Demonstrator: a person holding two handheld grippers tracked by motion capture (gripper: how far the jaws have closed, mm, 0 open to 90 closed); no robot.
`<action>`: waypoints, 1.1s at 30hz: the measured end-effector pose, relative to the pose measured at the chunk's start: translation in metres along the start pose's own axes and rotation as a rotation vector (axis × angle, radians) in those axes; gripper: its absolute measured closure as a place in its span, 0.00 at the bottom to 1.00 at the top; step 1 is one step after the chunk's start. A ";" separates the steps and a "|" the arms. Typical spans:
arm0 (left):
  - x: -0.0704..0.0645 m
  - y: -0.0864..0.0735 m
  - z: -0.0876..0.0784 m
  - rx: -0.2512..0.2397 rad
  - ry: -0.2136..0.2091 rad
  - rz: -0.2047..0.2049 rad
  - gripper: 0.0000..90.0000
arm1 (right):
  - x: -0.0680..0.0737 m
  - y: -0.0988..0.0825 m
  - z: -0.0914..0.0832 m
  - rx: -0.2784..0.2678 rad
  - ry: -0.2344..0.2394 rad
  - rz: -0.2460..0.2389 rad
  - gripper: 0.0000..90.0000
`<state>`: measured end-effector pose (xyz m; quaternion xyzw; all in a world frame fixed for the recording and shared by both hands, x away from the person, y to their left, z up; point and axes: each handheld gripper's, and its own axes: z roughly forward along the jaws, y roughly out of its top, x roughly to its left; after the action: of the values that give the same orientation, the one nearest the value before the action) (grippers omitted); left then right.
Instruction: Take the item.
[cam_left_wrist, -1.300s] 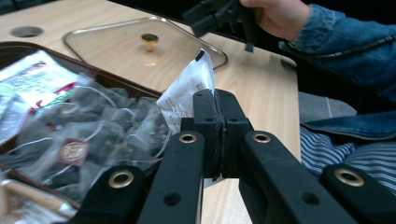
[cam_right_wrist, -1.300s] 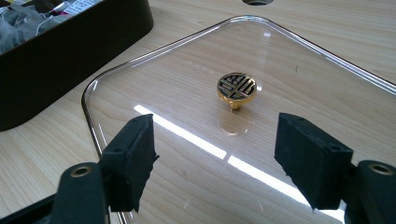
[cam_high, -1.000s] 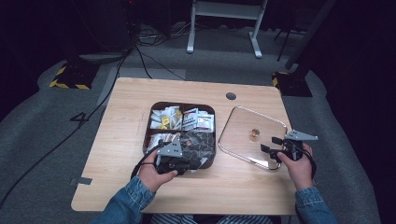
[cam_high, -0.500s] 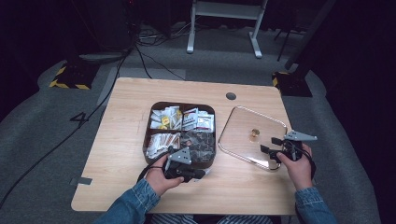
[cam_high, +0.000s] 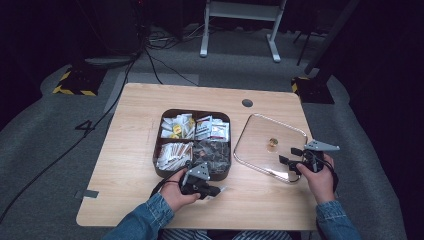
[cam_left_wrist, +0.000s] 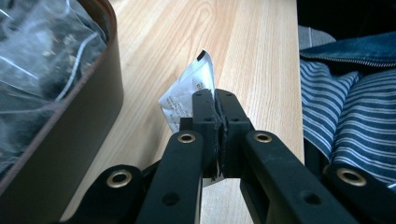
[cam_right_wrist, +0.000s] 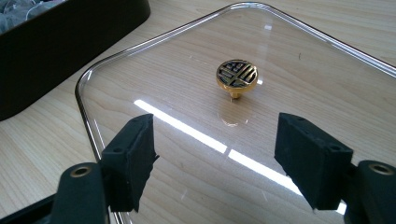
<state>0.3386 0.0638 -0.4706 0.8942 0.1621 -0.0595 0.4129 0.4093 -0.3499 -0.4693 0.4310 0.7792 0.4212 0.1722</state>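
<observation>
A small white packet (cam_left_wrist: 189, 95) is pinched by the left gripper (cam_left_wrist: 215, 108) near the table's (cam_high: 135, 125) front edge, its lower part hidden; the right gripper (cam_right_wrist: 219, 154) is held open.

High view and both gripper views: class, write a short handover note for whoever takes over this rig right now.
Left gripper: shut on a white sachet, low over the table, just outside the brown compartment box.
Right gripper: open, holding nothing, over the clear glass lid near its gold knob.
Done: lid off, lying flat beside the box; one sachet taken out.
Left: probably set the sachet down, then put the lid back.
</observation>
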 end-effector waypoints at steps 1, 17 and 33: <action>0.000 0.000 0.001 0.009 0.001 0.000 0.97 | 0.000 0.000 0.000 0.000 0.001 -0.002 0.33; -0.003 -0.004 0.017 0.074 -0.013 0.003 0.94 | -0.001 -0.001 0.001 0.006 -0.004 0.001 0.34; -0.007 0.005 -0.011 -0.099 0.013 -0.003 0.75 | -0.002 -0.001 0.002 0.007 -0.004 0.005 0.34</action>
<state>0.3336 0.0679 -0.4579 0.8729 0.1689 -0.0462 0.4555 0.4111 -0.3512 -0.4716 0.4344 0.7794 0.4178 0.1713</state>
